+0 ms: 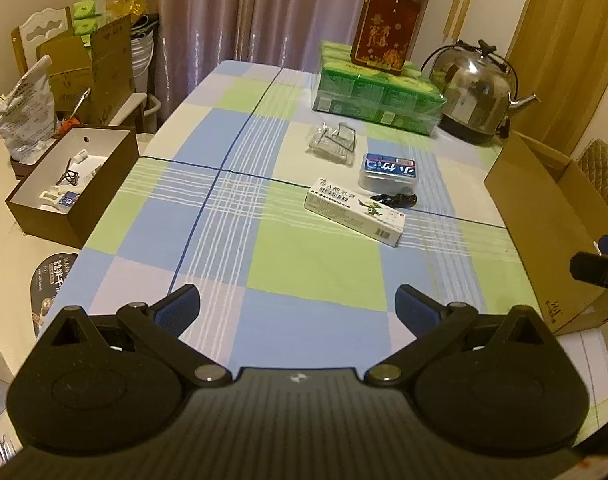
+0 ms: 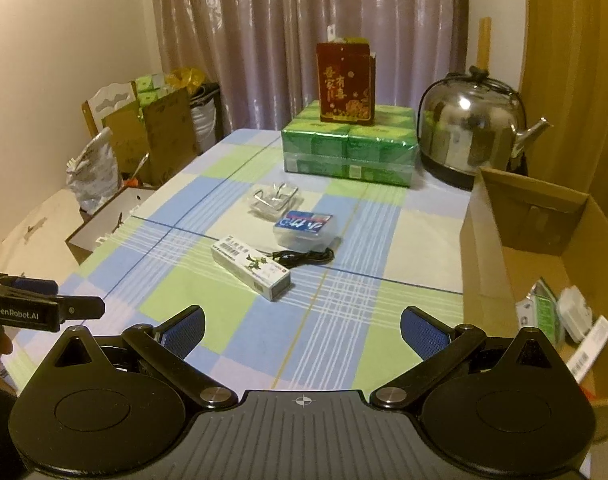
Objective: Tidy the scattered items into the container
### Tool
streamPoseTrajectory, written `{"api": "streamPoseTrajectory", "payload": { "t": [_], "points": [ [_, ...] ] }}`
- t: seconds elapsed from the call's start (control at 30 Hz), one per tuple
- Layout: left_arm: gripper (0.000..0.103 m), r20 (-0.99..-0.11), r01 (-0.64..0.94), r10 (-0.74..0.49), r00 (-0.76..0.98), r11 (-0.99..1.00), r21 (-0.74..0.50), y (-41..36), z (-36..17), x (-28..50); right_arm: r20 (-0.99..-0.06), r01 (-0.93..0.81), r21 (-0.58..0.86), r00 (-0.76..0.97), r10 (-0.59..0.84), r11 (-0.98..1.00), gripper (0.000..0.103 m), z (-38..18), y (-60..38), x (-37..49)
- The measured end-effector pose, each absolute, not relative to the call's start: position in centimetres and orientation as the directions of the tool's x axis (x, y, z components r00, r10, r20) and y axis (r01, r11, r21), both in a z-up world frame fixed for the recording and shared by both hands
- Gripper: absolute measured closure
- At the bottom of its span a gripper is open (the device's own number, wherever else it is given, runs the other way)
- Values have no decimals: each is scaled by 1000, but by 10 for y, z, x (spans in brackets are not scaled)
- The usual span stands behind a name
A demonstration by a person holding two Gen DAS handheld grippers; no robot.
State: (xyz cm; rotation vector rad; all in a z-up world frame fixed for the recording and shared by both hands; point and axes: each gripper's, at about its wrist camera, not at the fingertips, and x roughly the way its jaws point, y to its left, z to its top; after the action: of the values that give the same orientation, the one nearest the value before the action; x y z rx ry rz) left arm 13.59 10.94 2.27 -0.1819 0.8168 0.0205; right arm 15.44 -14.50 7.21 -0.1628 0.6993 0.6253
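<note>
Checked cloth (image 1: 304, 272) in blue, green and white covers the table, with a curtain (image 2: 304, 32) behind. Near the middle lie a white carton (image 1: 354, 210), a black cable (image 1: 398, 200) just beside it, a clear case (image 1: 390, 172) with a blue label, and a clear packet (image 1: 334, 140) farther back. A cardboard box (image 2: 544, 232) stands open at the right edge, with packets inside. Both the left gripper (image 1: 297, 306) and right gripper (image 2: 301, 330) hover with jaws spread wide, nothing between them.

Dim warm light, fisheye-warped edges.
</note>
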Motion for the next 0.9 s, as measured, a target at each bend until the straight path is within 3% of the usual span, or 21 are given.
{"api": "streamPoseTrajectory", "payload": {
  "t": [0.53,0.6,0.67,0.9],
  "points": [
    [1,-766,-34,-79,638,991,-130,106,-22,215,-707,-640,40,524,474,767,2,18,-106,240],
    [1,-769,-29,-87,633,990,-135,108,-28,225,-711,-659,40,509,485,751,6,9,-99,246],
    [1,-774,-29,-101,625,988,-153,111,-31,235,-718,-678,47,488,497,734,17,-1,-91,252],
    [2,-775,0,-95,624,993,-121,113,-42,259,-732,-738,71,418,538,671,31,-28,-56,269]
  ]
}}
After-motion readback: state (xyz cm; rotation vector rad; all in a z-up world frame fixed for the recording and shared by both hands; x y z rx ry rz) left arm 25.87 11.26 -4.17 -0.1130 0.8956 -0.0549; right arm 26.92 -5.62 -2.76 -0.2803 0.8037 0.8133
